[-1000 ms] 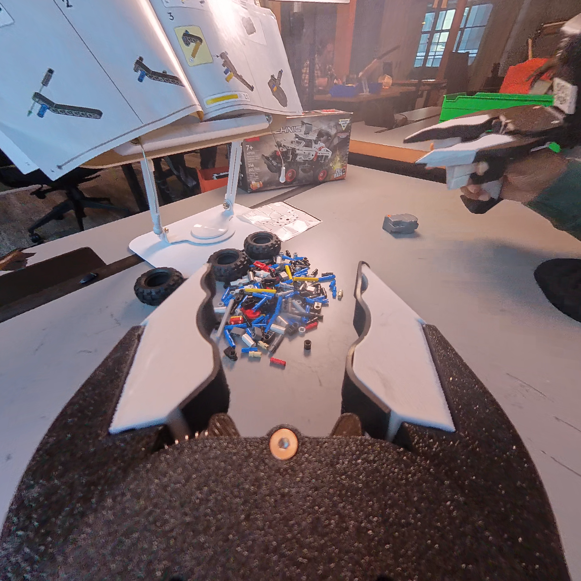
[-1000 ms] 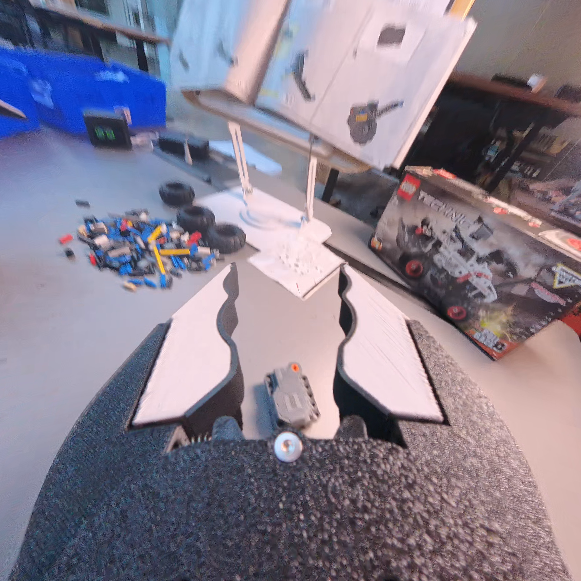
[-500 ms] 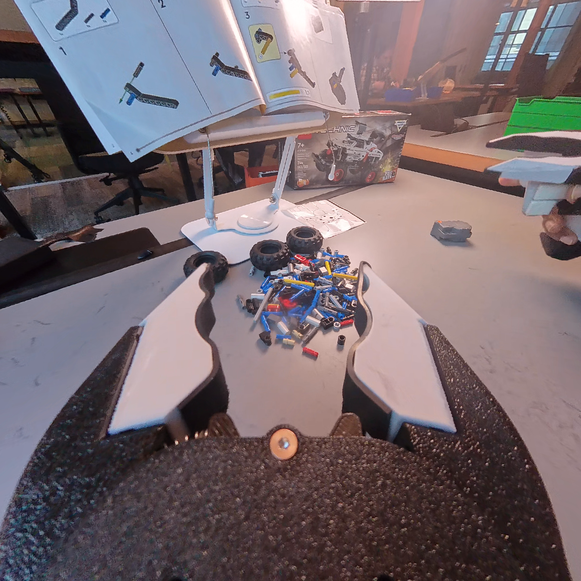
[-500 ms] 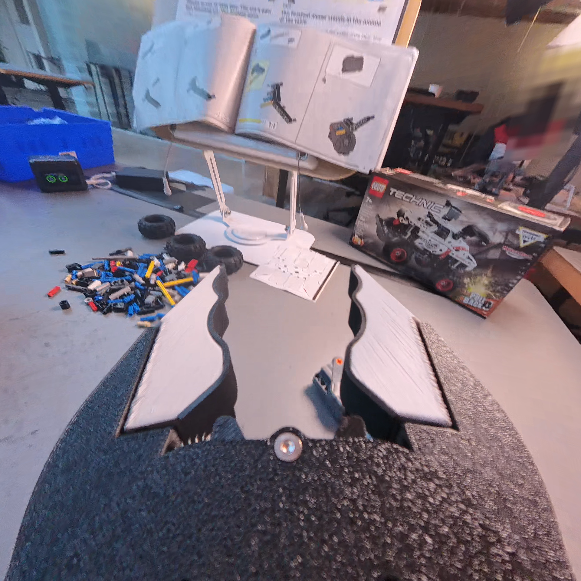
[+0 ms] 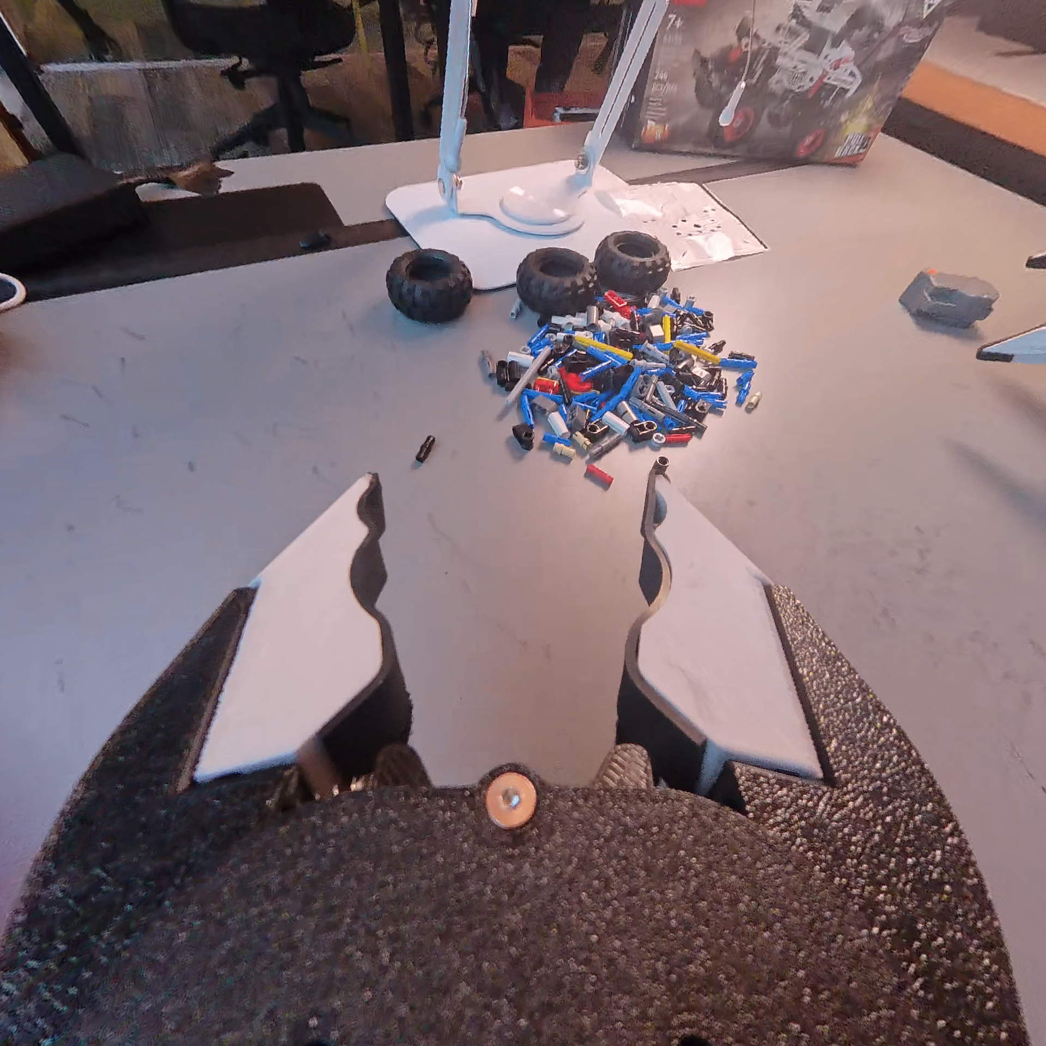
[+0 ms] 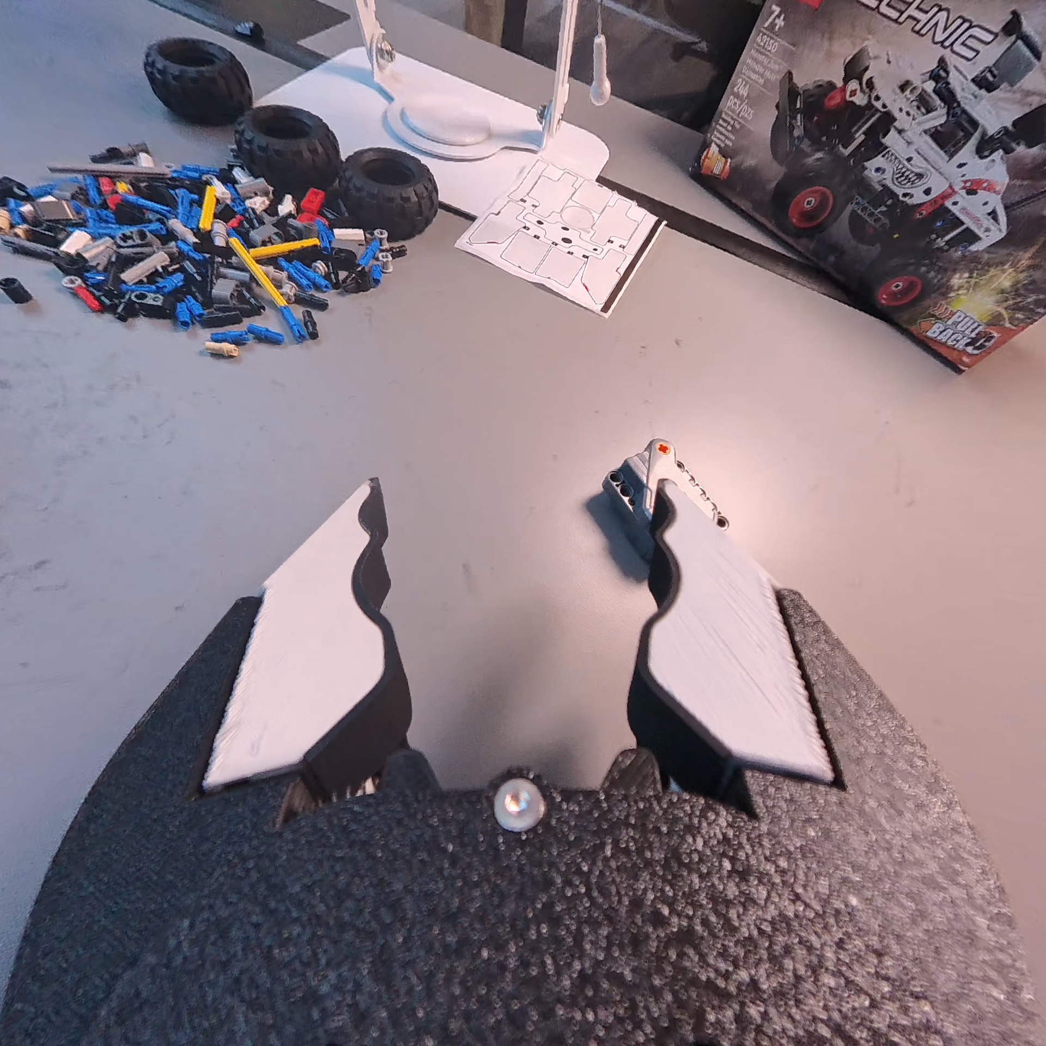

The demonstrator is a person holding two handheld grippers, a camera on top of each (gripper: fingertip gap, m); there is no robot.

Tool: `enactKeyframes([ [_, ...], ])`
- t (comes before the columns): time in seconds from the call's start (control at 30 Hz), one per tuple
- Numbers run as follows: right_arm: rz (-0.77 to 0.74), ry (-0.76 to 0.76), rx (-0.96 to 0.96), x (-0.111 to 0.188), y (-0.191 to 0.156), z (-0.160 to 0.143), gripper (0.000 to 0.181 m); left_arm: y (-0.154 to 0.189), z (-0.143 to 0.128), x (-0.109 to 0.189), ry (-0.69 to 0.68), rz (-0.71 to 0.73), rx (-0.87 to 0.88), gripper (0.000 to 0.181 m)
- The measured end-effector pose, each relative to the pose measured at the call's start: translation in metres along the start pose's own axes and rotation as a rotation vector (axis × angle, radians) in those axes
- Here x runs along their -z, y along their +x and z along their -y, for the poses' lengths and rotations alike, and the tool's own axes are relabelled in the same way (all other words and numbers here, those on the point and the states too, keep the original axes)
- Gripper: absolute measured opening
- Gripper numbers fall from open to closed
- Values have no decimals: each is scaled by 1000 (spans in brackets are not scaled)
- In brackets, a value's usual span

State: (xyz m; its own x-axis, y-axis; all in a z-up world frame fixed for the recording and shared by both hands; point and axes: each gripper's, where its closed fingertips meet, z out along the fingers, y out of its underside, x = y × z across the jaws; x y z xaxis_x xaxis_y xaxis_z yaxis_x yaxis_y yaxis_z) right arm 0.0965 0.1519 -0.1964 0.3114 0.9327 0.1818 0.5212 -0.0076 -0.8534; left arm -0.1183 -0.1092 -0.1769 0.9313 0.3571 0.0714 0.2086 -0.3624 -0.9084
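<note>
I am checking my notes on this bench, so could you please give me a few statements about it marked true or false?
1. Both the left gripper and the right gripper are open and hold nothing. True.
2. Three black tyres lie beside the pile of small parts. True.
3. The grey block lies inside the pile. False: it lies apart, at the right gripper's right finger.
4. The toy box lies flat. False: it stands upright.

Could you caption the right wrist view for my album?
Open right gripper hovers beside a grey motor block, near a pile of small parts.
</note>
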Motion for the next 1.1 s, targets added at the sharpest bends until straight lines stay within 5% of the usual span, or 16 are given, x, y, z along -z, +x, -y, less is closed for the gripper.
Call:
enactKeyframes([
  [0.23, -36, 63, -49, 10, 22, 20, 92, -3, 11, 12, 52, 42, -39, 93],
  [0.43, -55, 133, -33, 53, 45, 59, 86, -14, 36, 41, 114, 89, -60, 94],
  [0.67, 35, 42, 15, 86, 5, 5, 86, -2, -6, 71, 18, 77, -85, 95],
  [0.87, 128, 94, -12, 75, -31, 0, 77, -7, -23, 26, -138, -1, -209, 39],
  [1.1, 120, 96, 32, 65, -40, 1, 74, -38, -26, -63, -307, -71, -196, 32],
])
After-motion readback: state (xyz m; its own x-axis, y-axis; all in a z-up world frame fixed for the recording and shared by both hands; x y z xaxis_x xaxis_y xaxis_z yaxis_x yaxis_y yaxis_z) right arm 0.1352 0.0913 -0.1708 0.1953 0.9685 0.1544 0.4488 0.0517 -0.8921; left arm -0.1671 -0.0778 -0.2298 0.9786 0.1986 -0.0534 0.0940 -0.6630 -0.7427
